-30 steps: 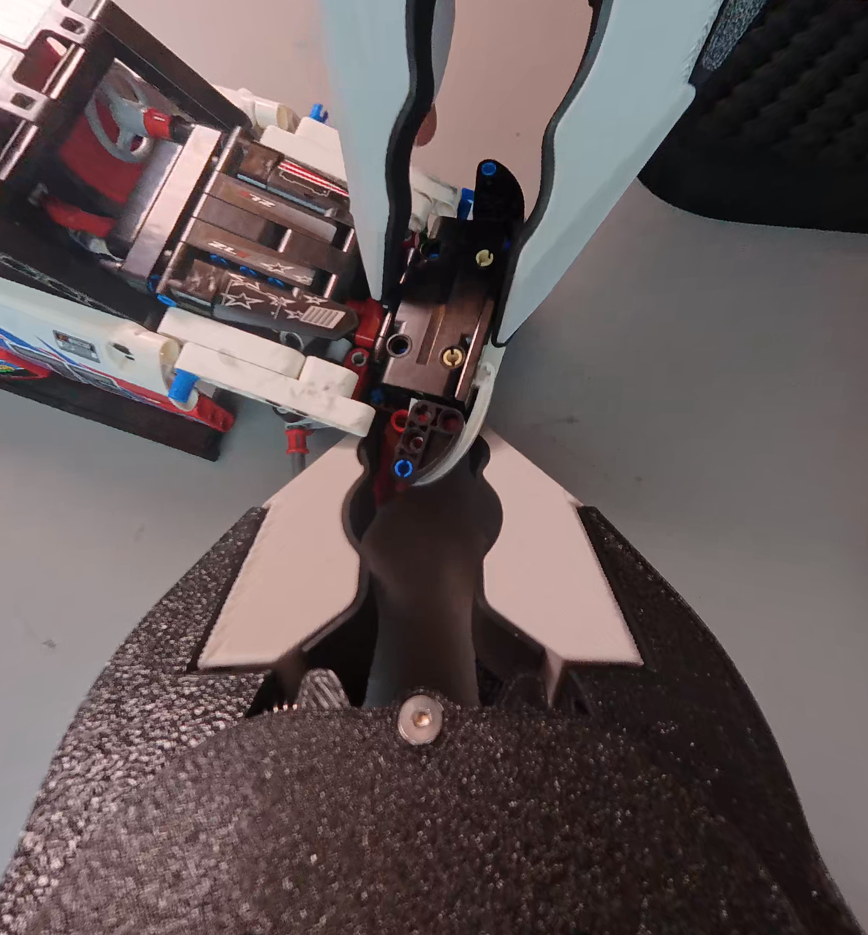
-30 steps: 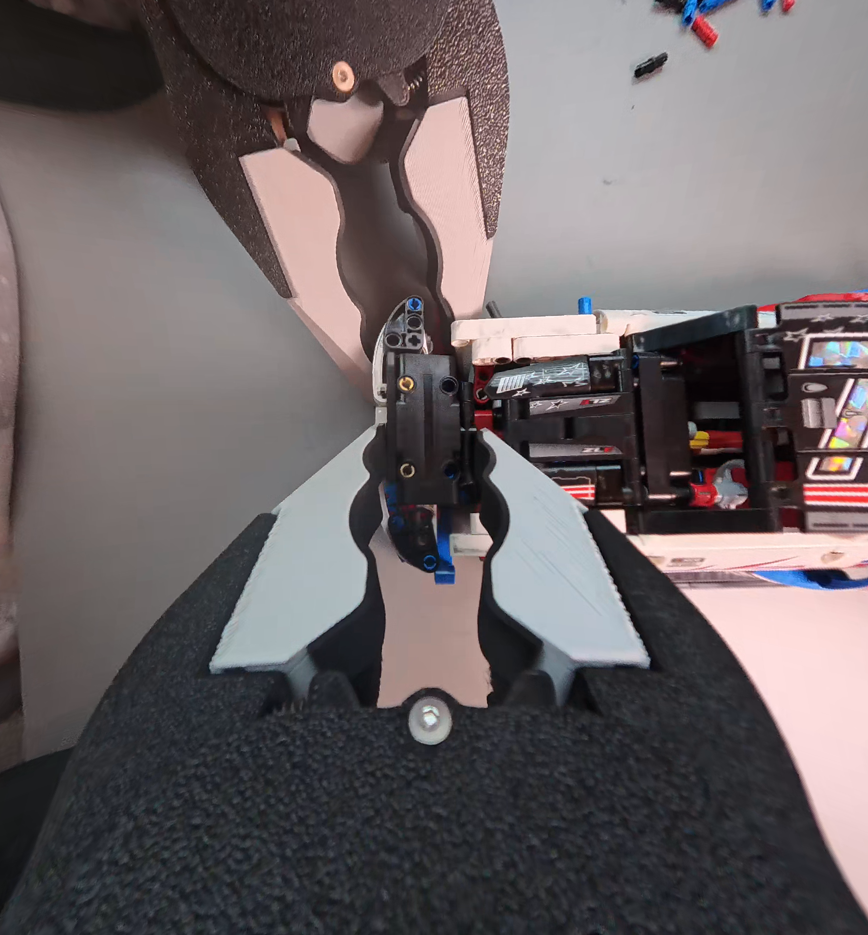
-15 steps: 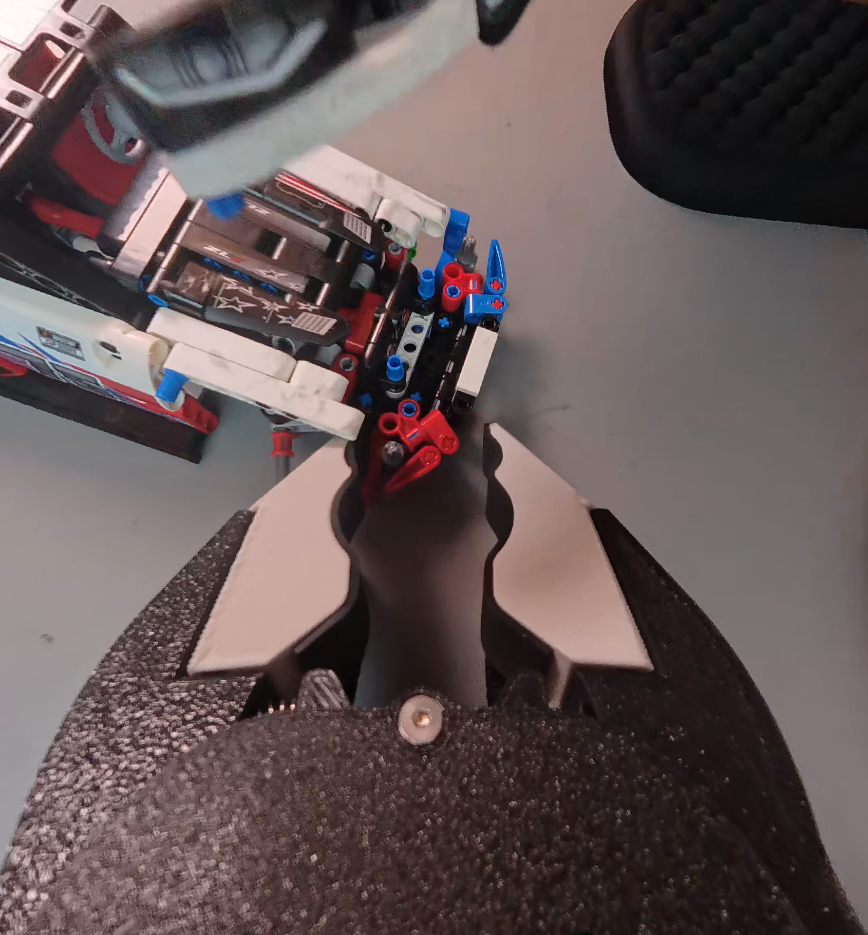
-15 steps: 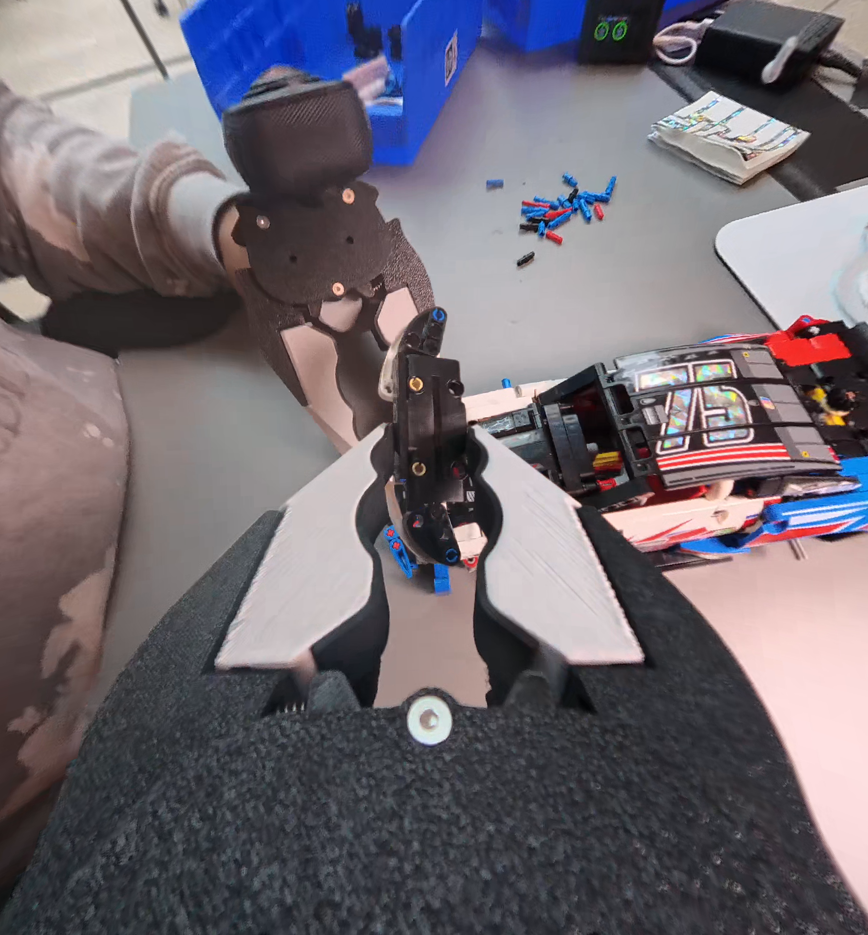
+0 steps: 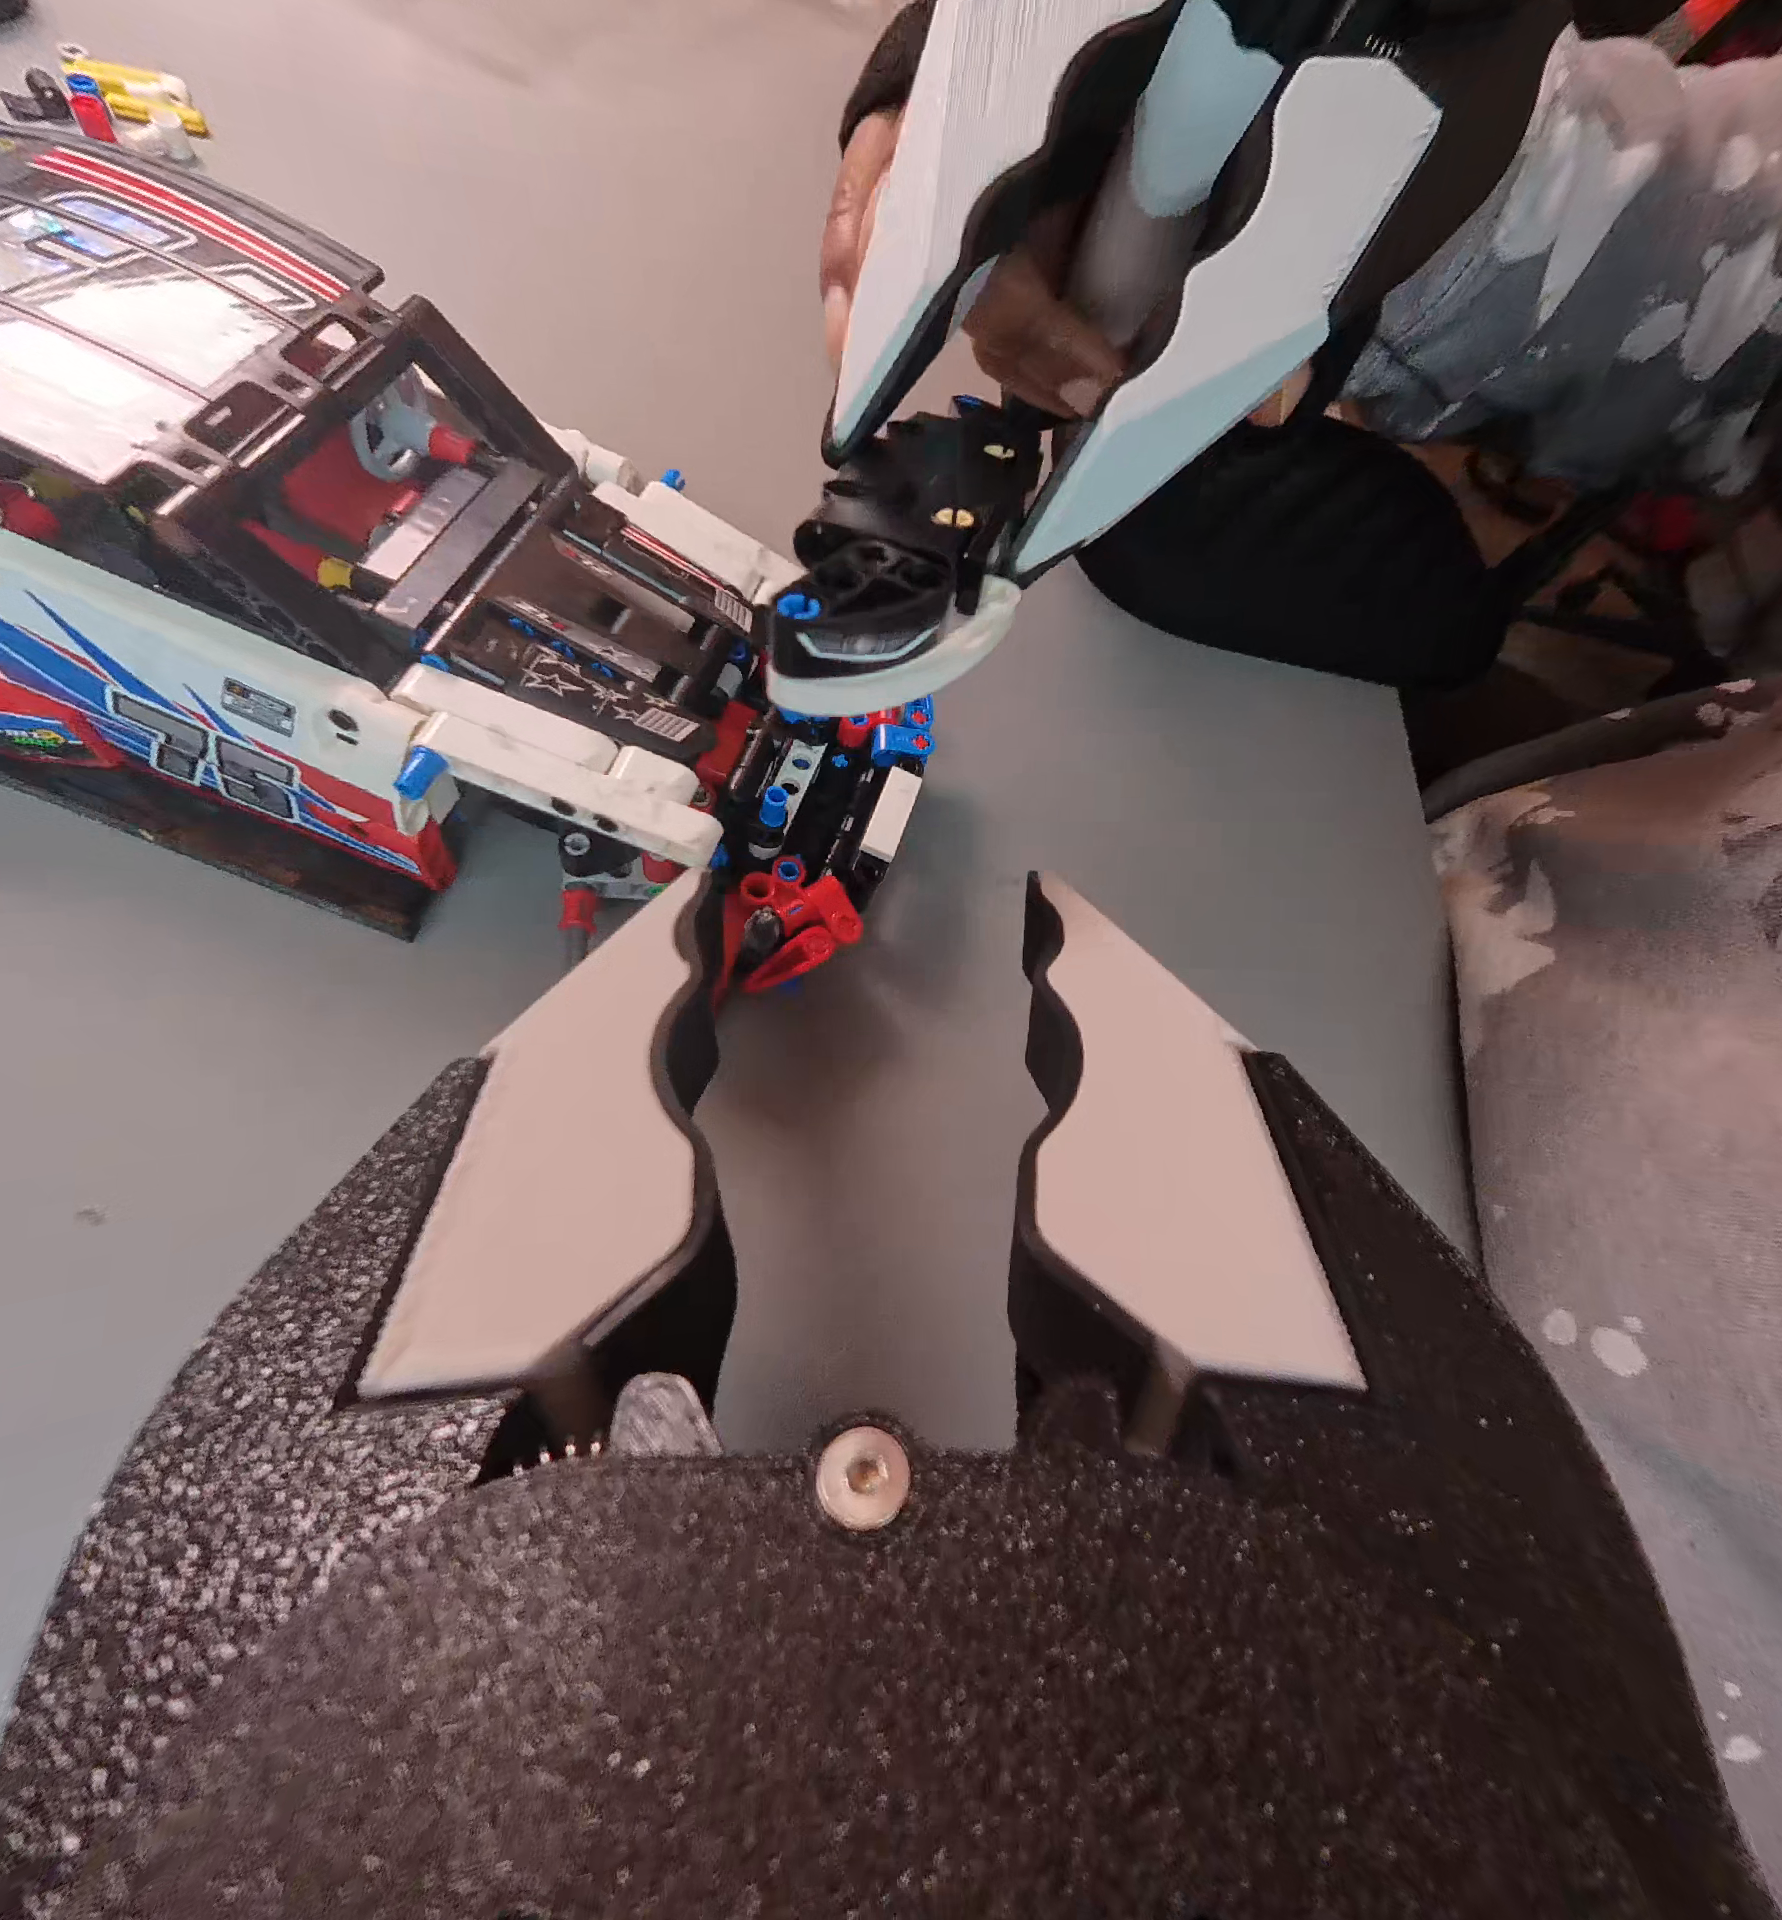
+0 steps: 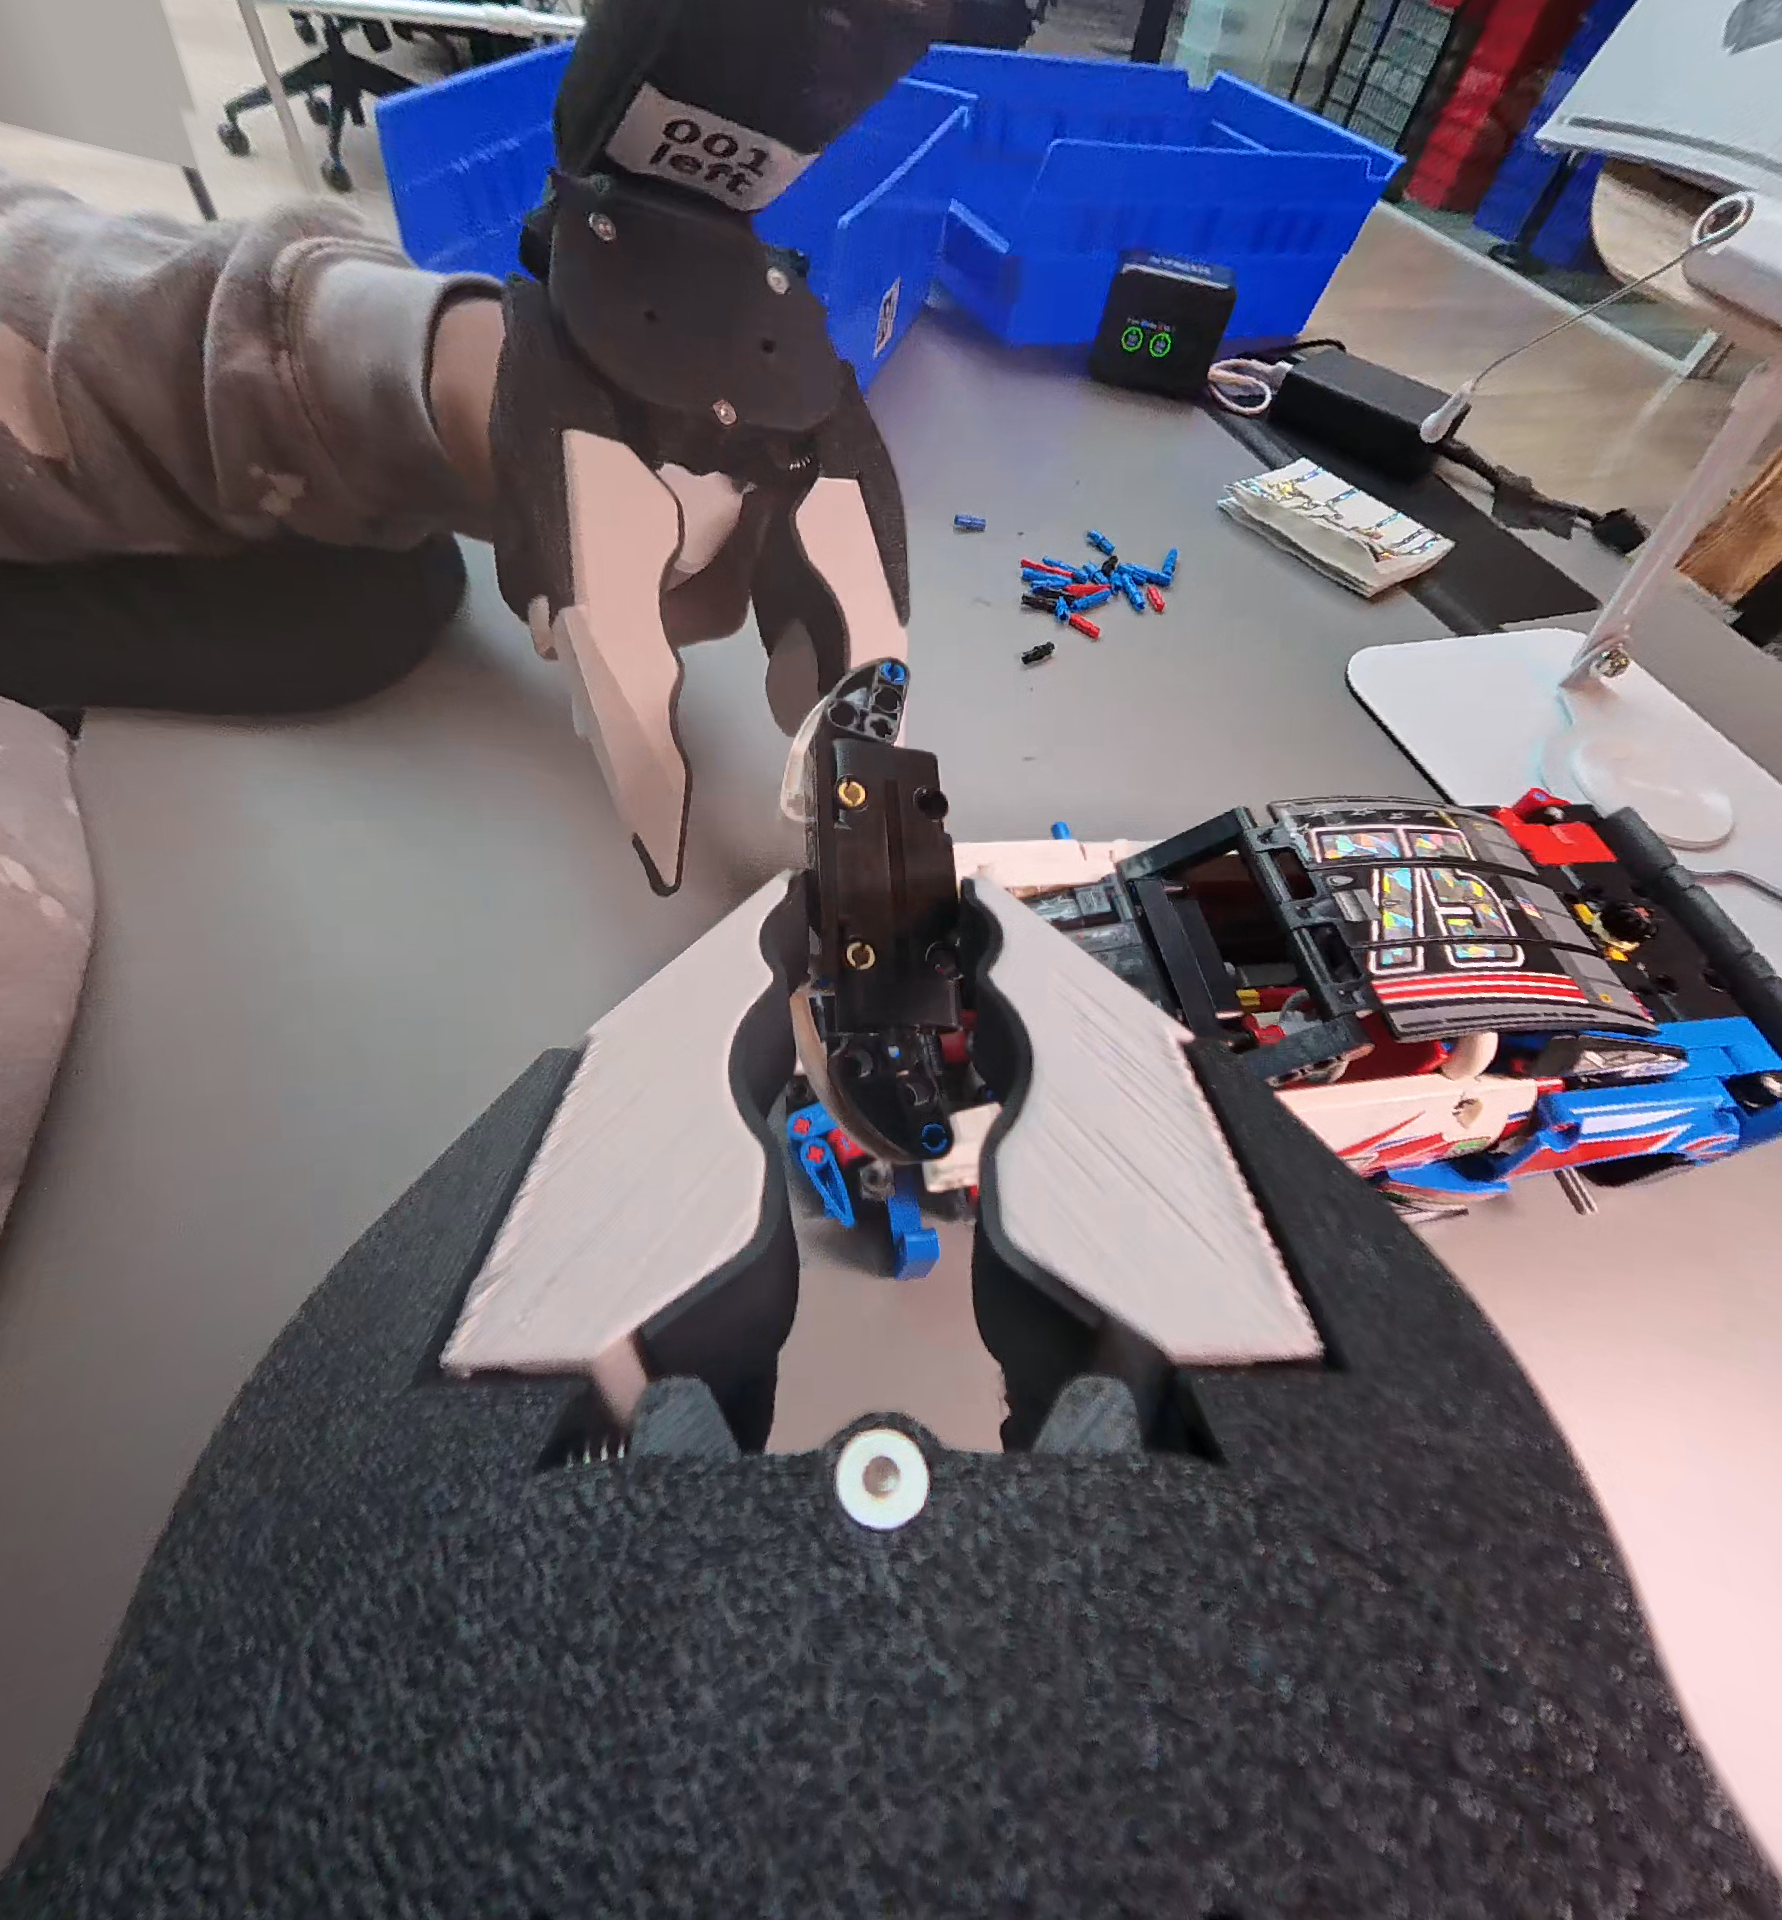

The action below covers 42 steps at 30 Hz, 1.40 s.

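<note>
A brick-built race car (image 5: 243, 582) in white, red and blue lies on the grey table, its stripped front end (image 5: 804, 831) showing red and blue pins. My right gripper (image 6: 879, 894) is shut on a black front piece with a white curved rim (image 6: 871, 831) and holds it in the air just above the car's front. It also shows in the left wrist view (image 5: 928, 509), with the piece (image 5: 887, 592) in it. My left gripper (image 5: 863, 904) is open and empty, its left finger beside the car's front. The right wrist view shows the left gripper (image 6: 752, 748) raised.
Loose blue, red and black pins (image 6: 1095, 582) lie mid-table. Blue bins (image 6: 1074, 187), a black box with green lights (image 6: 1162, 322), a folded booklet (image 6: 1334, 530) and a white stand base (image 6: 1469, 707) sit farther back. More loose pieces (image 5: 128, 94) lie beyond the car. A person's sleeve (image 6: 191, 395) is at the left. My right fingertips sit around 6 cm from my left ones.
The right gripper has pulled the black front piece off the car and lifted it. The left gripper has opened and drawn back and up from the car's front.
</note>
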Motion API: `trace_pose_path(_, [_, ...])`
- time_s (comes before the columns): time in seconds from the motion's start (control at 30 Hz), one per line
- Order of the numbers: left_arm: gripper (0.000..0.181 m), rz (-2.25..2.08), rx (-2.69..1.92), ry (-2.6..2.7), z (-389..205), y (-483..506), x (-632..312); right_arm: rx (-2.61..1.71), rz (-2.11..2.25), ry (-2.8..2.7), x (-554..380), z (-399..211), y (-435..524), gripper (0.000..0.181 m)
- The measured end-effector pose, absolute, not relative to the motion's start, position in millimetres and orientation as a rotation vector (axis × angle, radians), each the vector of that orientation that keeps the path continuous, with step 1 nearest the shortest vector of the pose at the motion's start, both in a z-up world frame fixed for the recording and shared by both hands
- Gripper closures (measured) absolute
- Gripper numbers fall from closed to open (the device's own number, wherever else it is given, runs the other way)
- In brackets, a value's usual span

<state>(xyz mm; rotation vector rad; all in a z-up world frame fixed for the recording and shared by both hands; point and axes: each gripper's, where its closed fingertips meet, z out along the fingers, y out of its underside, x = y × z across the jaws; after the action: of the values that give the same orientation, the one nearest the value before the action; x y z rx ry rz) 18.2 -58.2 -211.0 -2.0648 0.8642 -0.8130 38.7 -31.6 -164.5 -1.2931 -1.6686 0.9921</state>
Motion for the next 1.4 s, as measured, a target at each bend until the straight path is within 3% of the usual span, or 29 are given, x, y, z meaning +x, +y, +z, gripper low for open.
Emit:
trace_pose_path(0.03, [0.126, -0.821, -2.058, 0.850, -209.9, -58.7, 20.0, -1.298, 1.006, -1.657, 37.6, -163.3, -31.4, 0.154])
trace_pose_path(0.4, [0.130, -0.850, -1.972, 0.709, -190.8, -49.8, 6.0, -1.312, 0.991, -1.587, 37.1, -150.7, -15.1, 0.155])
trace_pose_path(0.8, [0.149, -1.380, -1.703, 0.280, -141.6, -39.3, 4.0, -1.138, 0.812, -1.522, 28.5, -145.6, -19.3, 0.154])
trace_pose_path(1.0, [0.166, -1.350, -1.740, 0.272, -149.9, -37.5, 8.0, -1.041, 0.664, -1.579, 15.1, -151.9, -25.6, 0.154])
trace_pose_path(1.4, [0.171, -1.331, -1.669, 0.313, -143.1, -40.0, 3.1, -1.031, 0.695, -1.511, 13.0, -146.9, -24.3, 0.146])
